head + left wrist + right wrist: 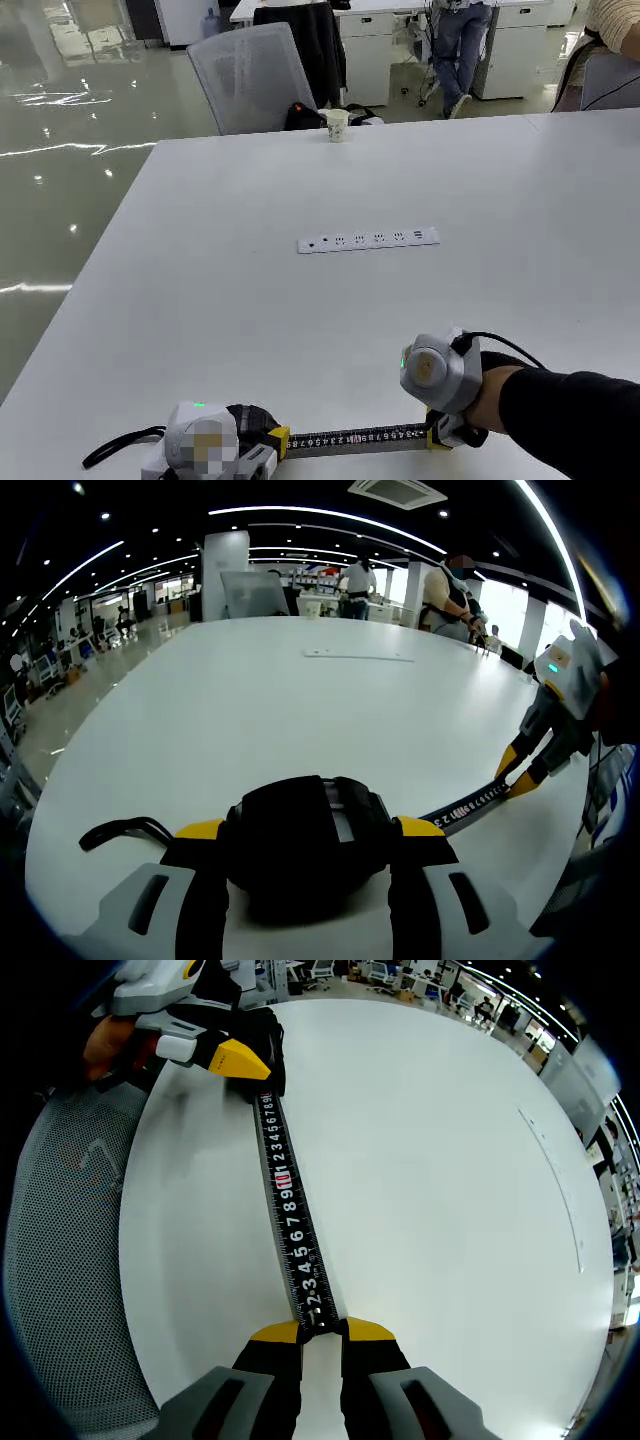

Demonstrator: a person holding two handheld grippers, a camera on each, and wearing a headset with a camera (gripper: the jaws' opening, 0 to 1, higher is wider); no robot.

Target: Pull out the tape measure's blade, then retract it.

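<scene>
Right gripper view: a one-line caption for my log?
Right gripper pinches the blade tip, drawn across the white table from the tape measure held by the left gripper.

Black tape measure case [305,845], dark blade [292,1225] with pale numerals, white table [300,180].

**Bright, even, sharp**

You work under ceiling strip lights [290,510]; the white table [300,300] is evenly lit, with soft shadows on it. Left of the table the glossy floor [60,150] throws glare. Both gripper views bend the table's edges strongly.
</scene>
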